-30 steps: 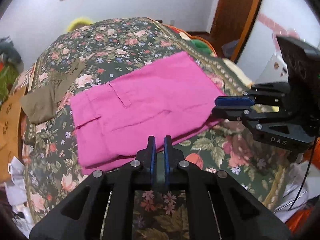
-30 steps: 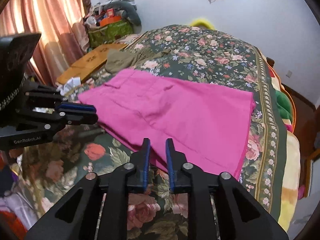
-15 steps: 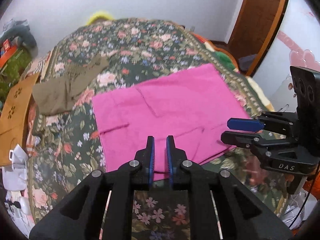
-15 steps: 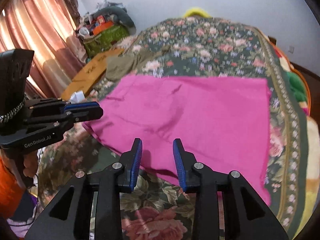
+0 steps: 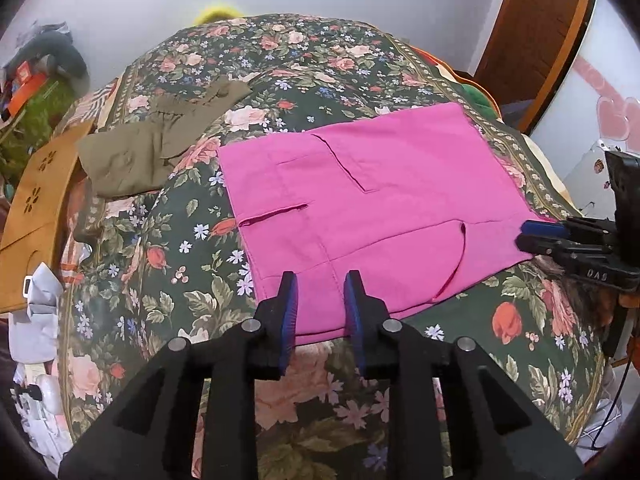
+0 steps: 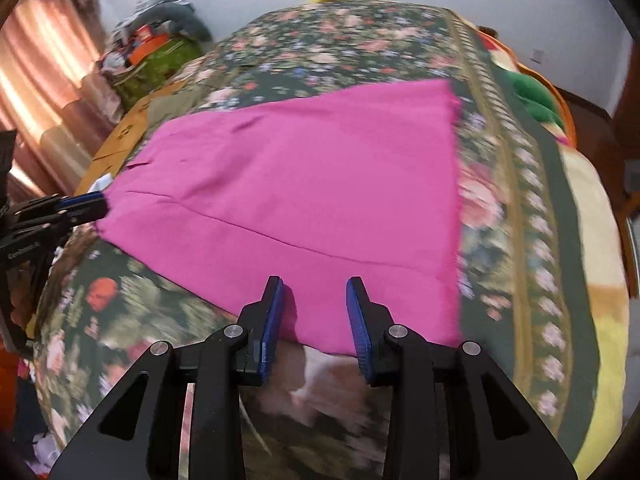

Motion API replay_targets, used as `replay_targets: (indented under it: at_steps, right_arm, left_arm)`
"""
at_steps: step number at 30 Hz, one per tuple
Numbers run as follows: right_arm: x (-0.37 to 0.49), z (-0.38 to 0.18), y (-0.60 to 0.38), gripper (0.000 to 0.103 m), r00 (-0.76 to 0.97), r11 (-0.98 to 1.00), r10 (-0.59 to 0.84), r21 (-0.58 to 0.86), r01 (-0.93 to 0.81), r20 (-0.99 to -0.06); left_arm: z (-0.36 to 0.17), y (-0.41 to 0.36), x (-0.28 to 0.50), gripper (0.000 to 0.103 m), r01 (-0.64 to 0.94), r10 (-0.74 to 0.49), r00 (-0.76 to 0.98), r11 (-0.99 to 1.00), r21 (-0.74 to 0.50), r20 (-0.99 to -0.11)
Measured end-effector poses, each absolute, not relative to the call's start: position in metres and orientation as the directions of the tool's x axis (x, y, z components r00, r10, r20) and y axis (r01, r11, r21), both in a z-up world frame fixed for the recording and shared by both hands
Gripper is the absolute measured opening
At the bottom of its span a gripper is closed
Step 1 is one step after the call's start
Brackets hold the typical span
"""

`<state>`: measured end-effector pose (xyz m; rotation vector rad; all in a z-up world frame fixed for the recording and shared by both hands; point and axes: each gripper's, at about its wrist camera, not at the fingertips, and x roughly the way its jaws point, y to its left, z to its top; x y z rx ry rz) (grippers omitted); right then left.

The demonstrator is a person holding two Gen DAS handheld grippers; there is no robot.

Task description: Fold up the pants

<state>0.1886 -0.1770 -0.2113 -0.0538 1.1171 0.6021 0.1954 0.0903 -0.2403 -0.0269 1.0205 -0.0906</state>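
Observation:
Pink pants [image 5: 372, 208] lie folded flat on a floral bedspread [image 5: 168, 280], pocket slits facing up. My left gripper [image 5: 320, 280] hovers over their near edge; its jaws are opening, and the cloth shows below the gap untouched by the pads. The right wrist view shows the same pants [image 6: 304, 184] with a long seam across them. My right gripper [image 6: 315, 282] stands open above the near hem, nothing pinched. Each gripper also shows in the other view: the right gripper [image 5: 524, 234] at the pants' right corner, the left gripper [image 6: 98, 204] at their left corner.
An olive garment [image 5: 136, 156] lies on the bed left of the pants. A brown cut-out board [image 5: 36, 200] and white clutter sit off the bed's left side. A wooden door [image 5: 532, 28] stands at the back right, with curtains [image 6: 40, 100] and a pile of belongings [image 6: 156, 52] to the left.
Both grippers have come down toward the pants' near edge and turned to face it squarely. Both pairs of jaws have spread wider; the left was nearly closed before.

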Motion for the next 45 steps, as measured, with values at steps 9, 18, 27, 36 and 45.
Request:
replay_targets:
  at_steps: [9, 18, 27, 36, 45]
  right_arm:
    - [0.183, -0.209, -0.215, 0.029, 0.335, 0.872, 0.378, 0.211, -0.441, -0.863]
    - [0.186, -0.202, -0.219, 0.029, 0.327, 0.874, 0.387, 0.23, -0.429, -0.862]
    - [0.208, -0.162, -0.223, 0.033, 0.437, 0.882, 0.399, 0.207, -0.423, -0.806]
    - [0.246, -0.144, -0.211, 0.043, 0.519, 0.891, 0.37, 0.136, -0.433, -0.771]
    - [0.29, -0.16, -0.188, 0.043, 0.506, 0.881, 0.354, 0.1, -0.461, -0.787]
  left_arm:
    - [-0.238, 0.086, 0.191, 0.032, 0.068, -0.035, 0.526, 0.998, 0.001, -0.849]
    - [-0.233, 0.115, 0.186, 0.038, -0.03, -0.007, 0.526, 0.999, -0.026, -0.851]
    - [-0.199, 0.13, 0.209, 0.055, -0.077, 0.039, 0.611, 0.997, -0.011, -0.791]
    - [-0.194, 0.142, 0.254, 0.065, -0.086, 0.046, 0.63, 0.996, -0.011, -0.775]
    - [-0.225, 0.157, 0.304, 0.065, -0.102, 0.001, 0.559, 0.992, -0.067, -0.829]
